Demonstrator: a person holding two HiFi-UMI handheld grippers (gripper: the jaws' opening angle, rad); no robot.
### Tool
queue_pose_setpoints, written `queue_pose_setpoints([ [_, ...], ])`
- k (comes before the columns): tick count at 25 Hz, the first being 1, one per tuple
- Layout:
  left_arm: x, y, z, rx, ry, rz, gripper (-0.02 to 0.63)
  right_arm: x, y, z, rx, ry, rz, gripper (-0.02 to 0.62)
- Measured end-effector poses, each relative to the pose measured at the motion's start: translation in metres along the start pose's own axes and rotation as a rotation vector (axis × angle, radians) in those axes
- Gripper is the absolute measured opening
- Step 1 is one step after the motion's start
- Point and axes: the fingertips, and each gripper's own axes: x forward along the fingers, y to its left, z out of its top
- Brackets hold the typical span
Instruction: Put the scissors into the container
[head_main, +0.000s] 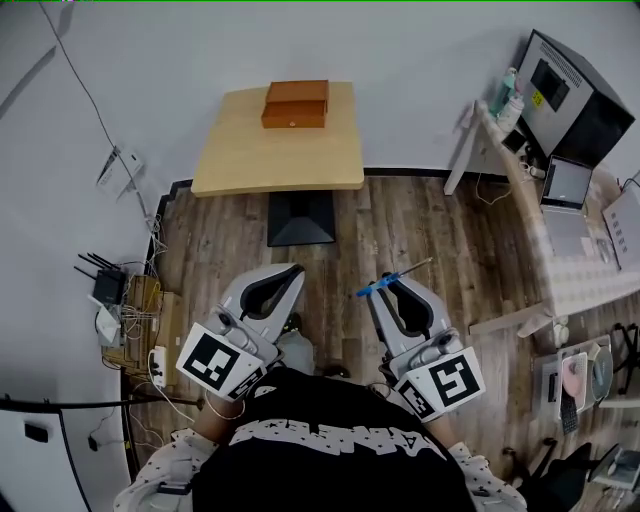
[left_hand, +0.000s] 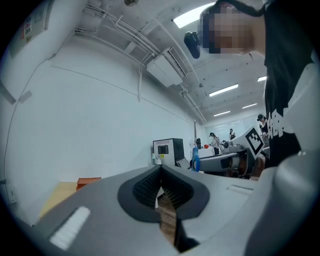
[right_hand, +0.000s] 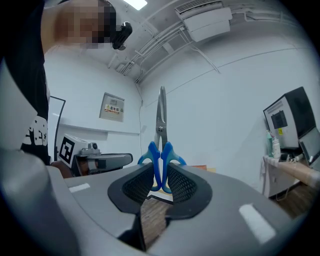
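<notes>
Head view: right gripper at waist, fingers tight on scissors; left gripper alongside, fingers together.

1. Ahead of both pairs of fingers, open wooden floor runs to the table
2. Tabletop bare except the container at its far edge
3. Cluttered desk well right of the right gripper fingers; boxes and cables left of the left gripper fingers

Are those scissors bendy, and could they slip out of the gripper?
Probably stiff: the scissors stand straight, metal blades closed. They could swivel or slip, since the right gripper pinches only the smooth blue handles and the long blades stick out beyond it. Likely light: they look thin.
</notes>
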Motion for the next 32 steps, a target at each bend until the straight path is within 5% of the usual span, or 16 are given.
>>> queue_pose_setpoints([
  [11, 0.024, 0.034, -0.005, -0.019, -0.034, -0.048, 0.002, 0.041, -0.014, 0.0, -0.028, 0.013, -0.03, 0.103],
  [32, 0.063, 0.189, -0.034, -0.06, -0.035, -0.059, 0.002, 0.199, -0.036, -0.004, -0.055, 0.071, -0.054, 0.103],
])
